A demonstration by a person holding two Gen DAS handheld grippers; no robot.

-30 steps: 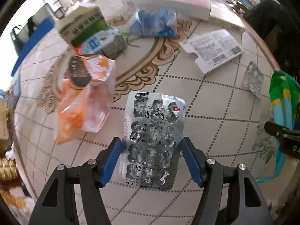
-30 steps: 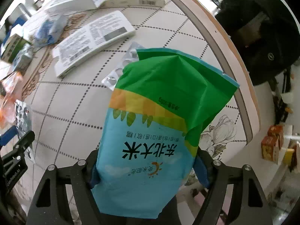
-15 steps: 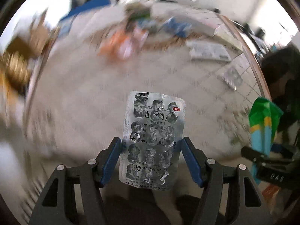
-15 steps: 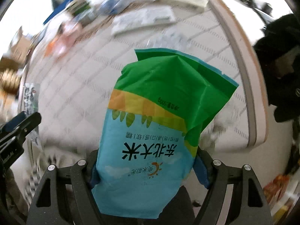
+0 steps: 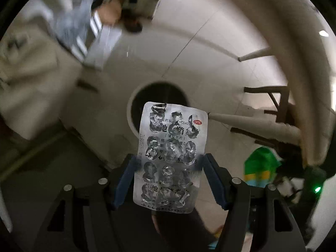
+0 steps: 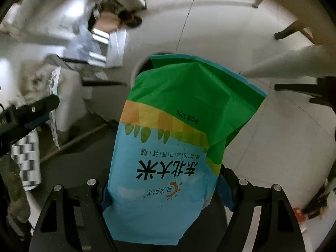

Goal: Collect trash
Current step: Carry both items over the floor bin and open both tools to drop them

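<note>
My left gripper points steeply down at the floor, its blue pads clamped on the two long edges of an emptied silver blister pack. The pack stands upright between the fingers, foil side to the camera, a red OTC mark at its upper right corner. Directly beyond its top edge sits a round bin, dark inside with a pale rim; the pack overlaps the near part of the opening.

My right gripper also points down and grips a crumpled rice bag, blue at the bottom, yellow band, green top, printing upside down to the camera. The bag covers most of the bin; only a dark sliver of it shows past the bag's upper left edge.

In the left view the green bag shows at lower right; in the right view the left gripper shows at the left edge. Background blurred.
</note>
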